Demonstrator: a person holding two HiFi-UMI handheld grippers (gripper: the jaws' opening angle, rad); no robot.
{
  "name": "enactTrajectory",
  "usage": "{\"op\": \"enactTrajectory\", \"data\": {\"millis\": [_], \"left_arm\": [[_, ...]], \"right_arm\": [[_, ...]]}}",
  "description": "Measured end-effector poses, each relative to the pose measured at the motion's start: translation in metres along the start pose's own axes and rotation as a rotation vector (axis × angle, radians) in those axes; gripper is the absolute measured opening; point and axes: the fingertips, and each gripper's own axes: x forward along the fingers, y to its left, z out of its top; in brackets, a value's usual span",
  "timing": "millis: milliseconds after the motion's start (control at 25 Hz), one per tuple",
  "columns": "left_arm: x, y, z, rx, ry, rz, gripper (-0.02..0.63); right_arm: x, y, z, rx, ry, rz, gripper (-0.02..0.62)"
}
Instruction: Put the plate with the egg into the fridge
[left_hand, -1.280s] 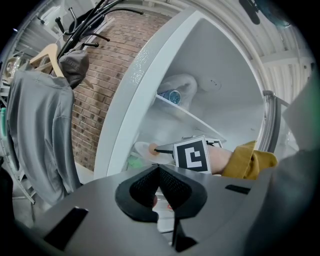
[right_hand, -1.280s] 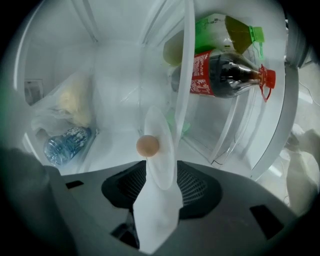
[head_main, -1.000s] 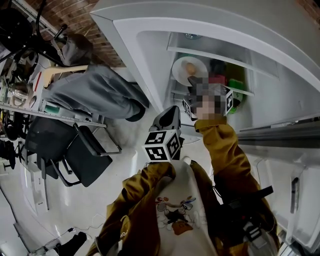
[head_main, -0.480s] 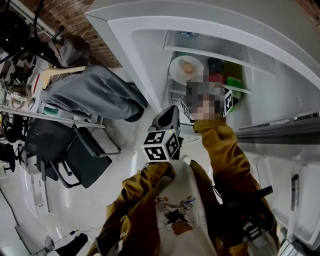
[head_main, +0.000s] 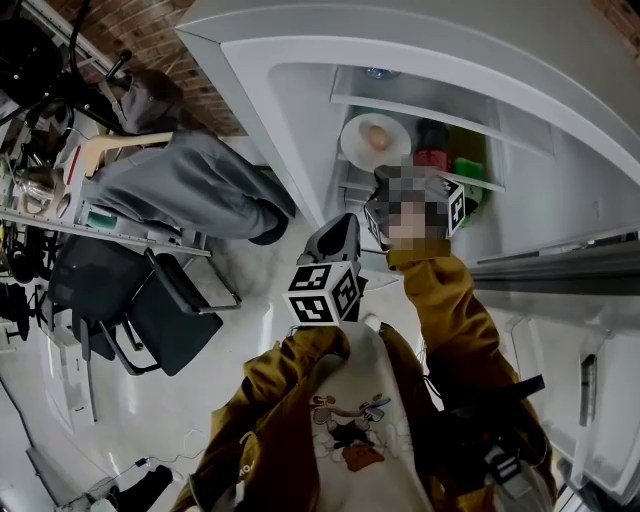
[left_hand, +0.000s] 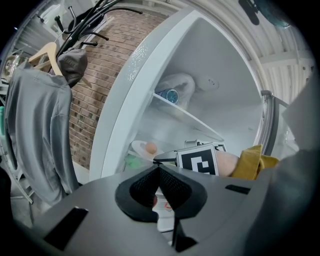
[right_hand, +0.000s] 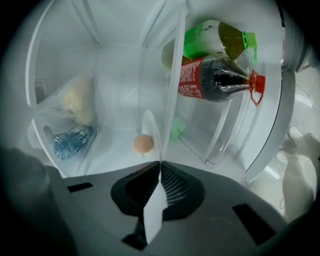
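The right tongs (right_hand: 160, 164) are being closed on the rim of the plate (right_hand: 150, 128), already set on the fridge shelf (right_hand: 107, 155). The left tongs (left_hand: 159, 169) are clenched, empty. Should the plate be tipped by that edge grip, the egg (right_hand: 143, 143) could be rolled off.

1. Big change at the right tongs (right_hand: 160, 165): gaping wide a second ago, half-way in at the half-second, and now nearly together and closing.
2. They're coming in on the rim of the plate (head_main: 358, 148), whose thin white edge stands between them in the right gripper view.
3. The head view has nudged: the fridge (head_main: 290, 110) and the egg (head_main: 379, 134) sit a hair further left than a second ago.
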Motion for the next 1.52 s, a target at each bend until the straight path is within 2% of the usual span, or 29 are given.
{"op": "enactTrajectory", "data": {"millis": [320, 760, 1000, 1520], "left_arm": [[0.001, 0.001, 0.002, 0.009, -0.001, -0.003, 0.008], [0.001, 0.0, 0.004, 0.012, -0.005, 0.001, 0.008], [-0.001, 0.002, 0.001, 0.006, -0.006, 0.003, 0.008], [-0.014, -0.005, -0.001, 0.011, -0.014, -0.006, 0.008]], "right_arm": [[0.005, 0.011, 0.001, -0.041, -0.004, 0.053, 0.017], [0.015, 0.009, 0.01, -0.053, 0.014, 0.014, 0.018], [0.023, 0.008, -0.001, -0.066, 0.091, 0.01, 0.02], [0.007, 0.006, -0.005, -0.049, 0.075, 0.022, 0.051]]}}
